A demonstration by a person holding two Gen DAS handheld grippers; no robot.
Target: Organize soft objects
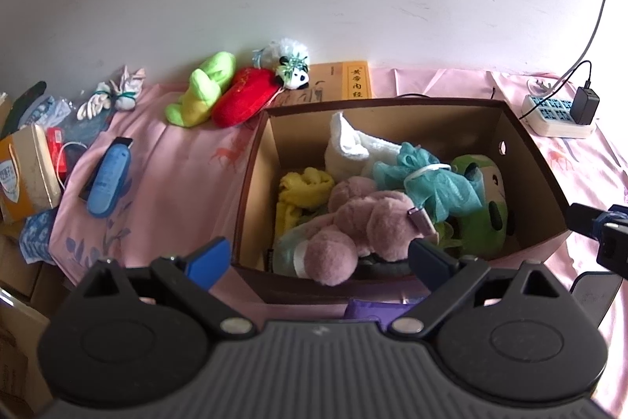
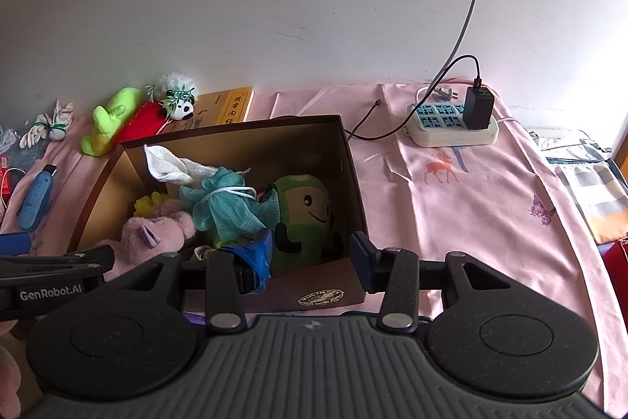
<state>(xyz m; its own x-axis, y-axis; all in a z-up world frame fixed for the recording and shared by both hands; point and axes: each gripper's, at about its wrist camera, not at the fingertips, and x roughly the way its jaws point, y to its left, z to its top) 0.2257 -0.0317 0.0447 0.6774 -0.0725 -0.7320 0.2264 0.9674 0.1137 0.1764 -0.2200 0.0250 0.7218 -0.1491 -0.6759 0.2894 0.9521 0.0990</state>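
Pink plush [image 1: 353, 222] in box [image 1: 251, 183] | between left fingers [image 1: 208, 256], untouched

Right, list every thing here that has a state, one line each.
cardboard box: open, no lid, holding soft things
left gripper: open, empty
right gripper: open, empty
black charger: plugged into power strip
yellow book: closed, lying flat
white towel: crumpled, in box
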